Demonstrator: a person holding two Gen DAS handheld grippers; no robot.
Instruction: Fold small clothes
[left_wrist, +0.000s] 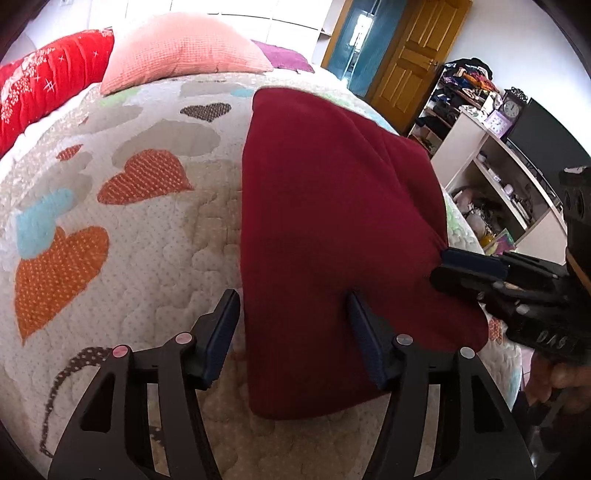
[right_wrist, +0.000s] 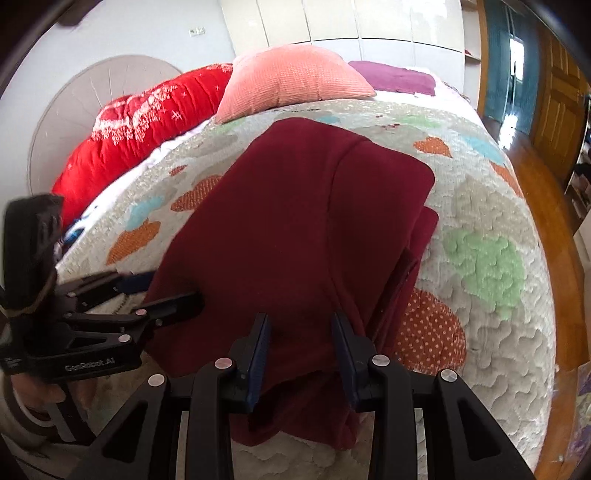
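A dark red garment (left_wrist: 325, 221) lies folded lengthwise on the quilted bed; it also shows in the right wrist view (right_wrist: 295, 229). My left gripper (left_wrist: 291, 317) is open at the garment's near left edge, one finger over the quilt and one over the cloth. In the right wrist view the left gripper (right_wrist: 162, 291) straddles that edge. My right gripper (right_wrist: 299, 332) is open over the garment's near end, with cloth between the fingers. In the left wrist view the right gripper (left_wrist: 458, 266) touches the garment's right edge.
The heart-patterned quilt (left_wrist: 147, 240) covers the bed. A pink pillow (left_wrist: 184, 48), a red blanket (left_wrist: 48, 85) and a purple cloth (right_wrist: 395, 77) lie at the head. White shelves (left_wrist: 495, 166) and a wooden door (left_wrist: 413, 51) stand right of the bed.
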